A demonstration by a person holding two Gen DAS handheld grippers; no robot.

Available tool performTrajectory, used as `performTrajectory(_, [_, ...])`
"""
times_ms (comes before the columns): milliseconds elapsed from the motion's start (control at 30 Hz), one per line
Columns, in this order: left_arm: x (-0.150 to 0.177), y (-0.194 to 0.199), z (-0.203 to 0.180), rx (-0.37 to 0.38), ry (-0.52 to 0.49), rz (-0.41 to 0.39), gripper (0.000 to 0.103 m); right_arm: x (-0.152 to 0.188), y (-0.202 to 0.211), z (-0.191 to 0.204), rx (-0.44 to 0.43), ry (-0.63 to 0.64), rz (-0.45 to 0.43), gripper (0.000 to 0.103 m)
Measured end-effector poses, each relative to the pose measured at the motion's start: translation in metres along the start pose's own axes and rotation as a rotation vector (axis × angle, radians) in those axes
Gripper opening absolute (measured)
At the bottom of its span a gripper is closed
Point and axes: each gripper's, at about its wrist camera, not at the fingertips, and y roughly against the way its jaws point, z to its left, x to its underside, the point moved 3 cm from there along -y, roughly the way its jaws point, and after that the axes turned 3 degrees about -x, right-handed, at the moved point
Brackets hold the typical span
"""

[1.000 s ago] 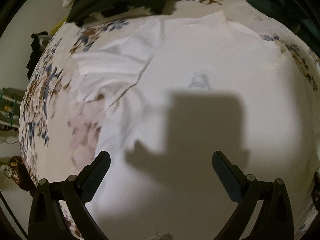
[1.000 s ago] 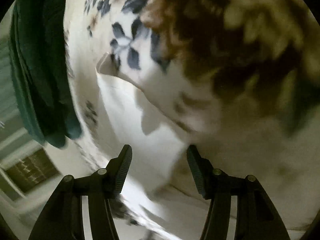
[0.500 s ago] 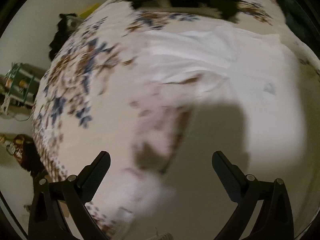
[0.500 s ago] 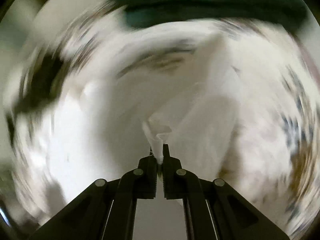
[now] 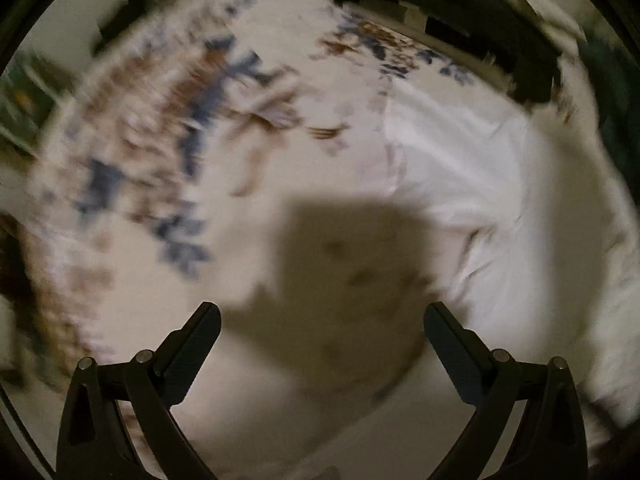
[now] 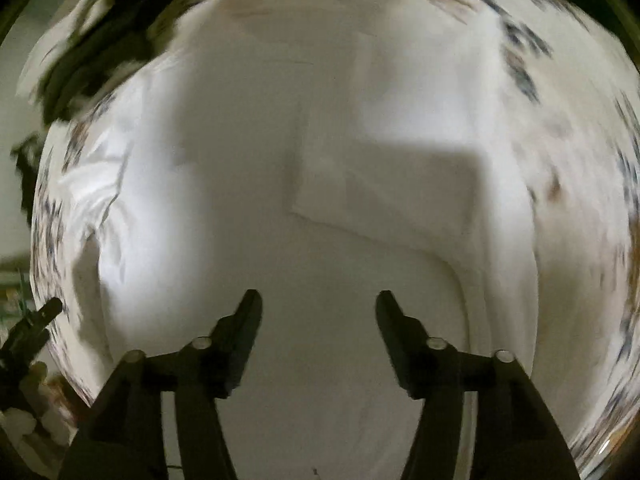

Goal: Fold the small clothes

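Note:
A white garment [image 6: 240, 184] lies spread on a floral bedsheet [image 5: 168, 168]. In the right wrist view one side of it is folded inward as a flap [image 6: 400, 168] lying on the body. My right gripper [image 6: 318, 300] is open and empty just above the garment's middle. In the left wrist view the garment [image 5: 500, 208] lies to the right. My left gripper [image 5: 322, 320] is open and empty over the bedsheet beside the garment's left edge. Both views are motion-blurred.
A pile of dark clothes [image 5: 460, 12] lies at the far side of the bed, also seen in the right wrist view [image 6: 108, 36]. The bed's left edge [image 5: 36, 184] drops to cluttered floor. The left gripper's tip [image 6: 36, 320] shows at lower left.
My right gripper was shut on a garment corner half a second ago; it has let go and opened, and the flap now lies folded over. My left gripper swung left off the garment.

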Motion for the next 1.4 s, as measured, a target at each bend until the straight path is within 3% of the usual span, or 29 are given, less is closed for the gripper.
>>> performTrajectory(133, [-0.023, -0.032, 0.003, 0.362, 0.262, 0.098, 0.1, 0.007, -0.01, -0.041, -0.002, -0.178, 0.019, 0.065])
performTrajectory(200, [-0.031, -0.048, -0.005, 0.461, 0.33, 0.129, 0.1, 0.015, -0.015, -0.057, -0.026, -0.278, 0.026, 0.065])
performTrajectory(267, [-0.041, -0.064, -0.014, 0.504, 0.378, 0.141, 0.096, 0.023, -0.016, -0.074, -0.047, -0.361, 0.02, 0.065])
performTrajectory(300, [-0.045, -0.068, -0.018, 0.512, 0.385, 0.127, 0.086, 0.026, -0.016, -0.078, -0.052, -0.383, 0.016, 0.065])
performTrajectory(333, [-0.05, -0.07, -0.022, 0.503, 0.386, 0.116, 0.058, 0.028, -0.016, -0.08, -0.052, -0.395, 0.011, 0.065])
performTrajectory(367, [-0.057, -0.071, -0.028, 0.484, 0.371, 0.103, 0.037, 0.032, -0.014, -0.084, -0.049, -0.403, 0.007, 0.065])
performTrajectory(400, [-0.061, -0.07, -0.032, 0.474, 0.356, 0.09, 0.002, 0.036, -0.013, -0.085, -0.045, -0.406, 0.002, 0.065])
performTrajectory(467, [-0.071, -0.061, -0.039, 0.424, 0.299, 0.034, 0.003, 0.042, -0.01, -0.087, -0.043, -0.407, -0.004, 0.065])
performTrajectory(600, [-0.085, -0.021, -0.067, 0.311, 0.058, -0.138, 0.003, 0.056, 0.003, -0.097, -0.042, -0.4, -0.015, 0.065])
performTrajectory(767, [-0.052, 0.03, -0.148, 0.286, -0.304, -0.297, 0.003, 0.059, 0.008, -0.104, -0.051, -0.429, -0.025, 0.065])
performTrajectory(900, [0.007, 0.033, -0.22, 0.313, -0.569, -0.268, 0.004, 0.066, 0.048, -0.14, -0.049, -0.455, -0.033, 0.065])
performTrajectory(1000, [0.05, 0.009, -0.253, 0.29, -0.702, -0.168, 0.008, 0.081, 0.062, -0.158, -0.044, -0.457, -0.024, 0.065])
performTrajectory(1067, [0.067, -0.004, -0.257, 0.248, -0.732, -0.128, 0.008, 0.079, 0.07, -0.155, -0.047, -0.452, -0.019, 0.065])
performTrajectory(1100, [0.071, -0.009, -0.254, 0.234, -0.726, -0.118, 0.014, 0.08, 0.077, -0.161, -0.049, -0.445, -0.018, 0.065])
performTrajectory(1133, [0.073, -0.011, -0.245, 0.221, -0.712, -0.118, 0.031, 0.076, 0.083, -0.164, -0.046, -0.441, -0.018, 0.065])
performTrajectory(1167, [0.074, -0.011, -0.239, 0.219, -0.702, -0.117, 0.043, 0.08, 0.089, -0.168, -0.045, -0.435, -0.02, 0.065])
performTrajectory(1200, [0.073, -0.011, -0.227, 0.21, -0.677, -0.114, 0.068, 0.077, 0.093, -0.166, -0.047, -0.43, -0.022, 0.065])
performTrajectory(1233, [0.072, -0.01, -0.216, 0.197, -0.658, -0.115, 0.087, 0.079, 0.097, -0.166, -0.052, -0.425, -0.022, 0.065])
performTrajectory(1400, [0.051, -0.013, -0.154, 0.065, -0.585, -0.149, 0.088, 0.084, 0.114, -0.166, -0.088, -0.409, -0.014, 0.065])
